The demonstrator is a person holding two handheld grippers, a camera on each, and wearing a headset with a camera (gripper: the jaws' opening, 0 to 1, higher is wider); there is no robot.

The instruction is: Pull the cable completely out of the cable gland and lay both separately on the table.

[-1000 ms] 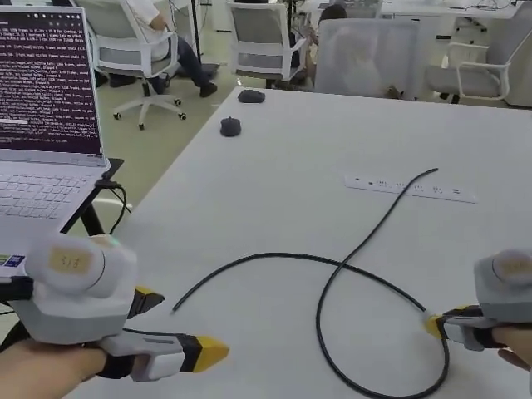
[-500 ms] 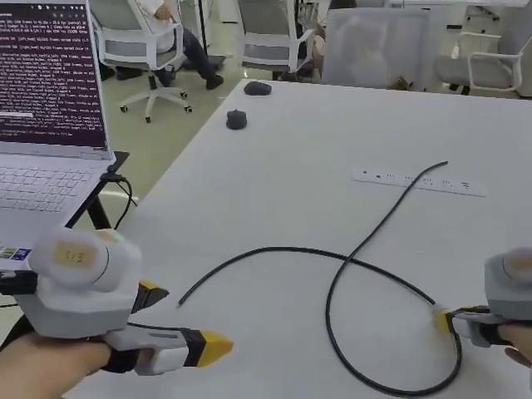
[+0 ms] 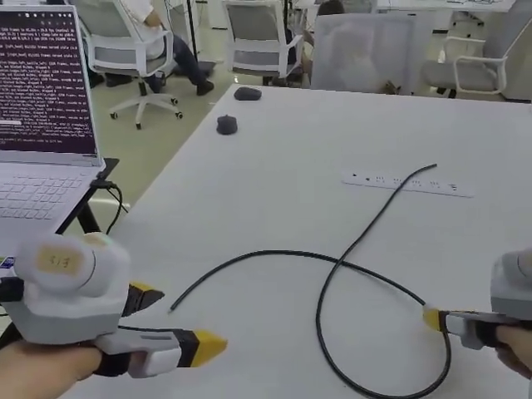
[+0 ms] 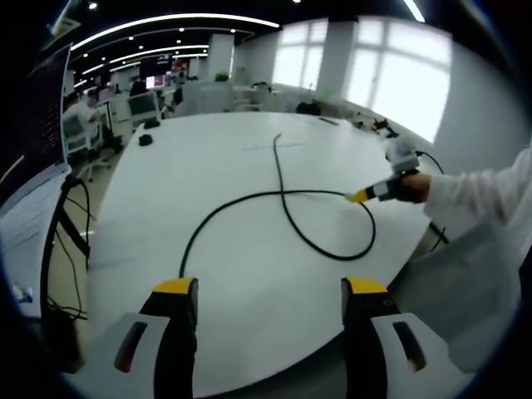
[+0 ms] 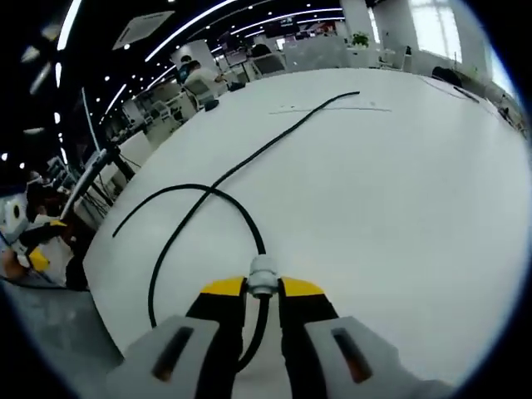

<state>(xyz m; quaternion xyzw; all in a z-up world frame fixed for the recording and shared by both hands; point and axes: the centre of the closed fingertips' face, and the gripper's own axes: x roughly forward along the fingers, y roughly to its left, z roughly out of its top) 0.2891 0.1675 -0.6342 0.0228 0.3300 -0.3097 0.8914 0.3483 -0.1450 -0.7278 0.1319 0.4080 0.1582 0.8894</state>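
Observation:
A long black cable lies in a loop on the white table. Its free end points toward my left gripper, which hovers open at the near left edge, apart from the cable. In the left gripper view the left gripper has nothing between its fingers, and the cable lies ahead. My right gripper is at the near right, shut where the loop comes in. In the right gripper view the right gripper pinches a small white cable gland, with the cable running through it.
An open laptop stands on a stand off the table's left edge. A white power strip lies under the cable's far end. Two dark small objects sit at the far left corner. Office chairs and a seated person stand beyond.
The camera has shifted a little. Both grippers and the cable stay in about the same places.

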